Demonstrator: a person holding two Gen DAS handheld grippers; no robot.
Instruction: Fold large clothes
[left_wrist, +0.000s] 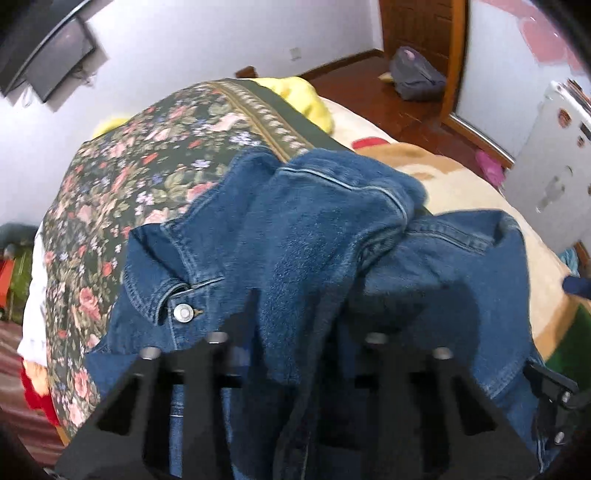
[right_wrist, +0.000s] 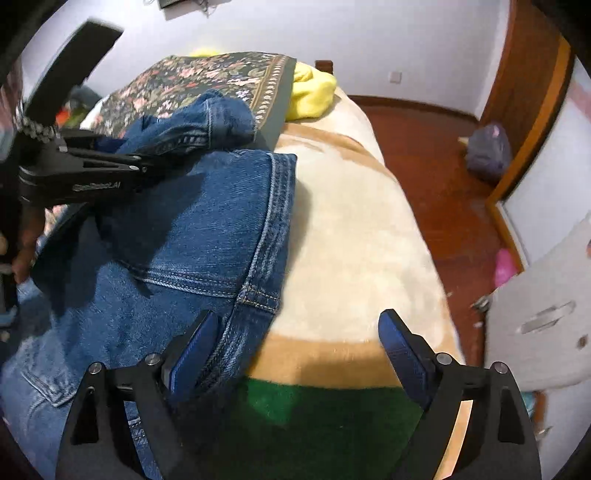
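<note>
A blue denim jacket (left_wrist: 314, 240) lies bunched on the bed. In the left wrist view my left gripper (left_wrist: 295, 325) is shut on a fold of the jacket, which drapes over the fingers and hides the tips. A metal button (left_wrist: 183, 313) shows on a cuff at the left. In the right wrist view the jacket (right_wrist: 192, 236) covers the left half of the bed. My right gripper (right_wrist: 299, 332) is open, its left finger against the jacket's hem, its right finger over bare blanket. My left gripper (right_wrist: 110, 170) shows there at the upper left, holding denim.
The bed carries a cream and tan blanket (right_wrist: 351, 240) with a green patch (right_wrist: 314, 417), a floral quilt (left_wrist: 147, 166) and a yellow cloth (right_wrist: 314, 88). A wooden floor (right_wrist: 436, 155), a grey bag (right_wrist: 487, 147) and a white cabinet (left_wrist: 550, 166) stand to the right.
</note>
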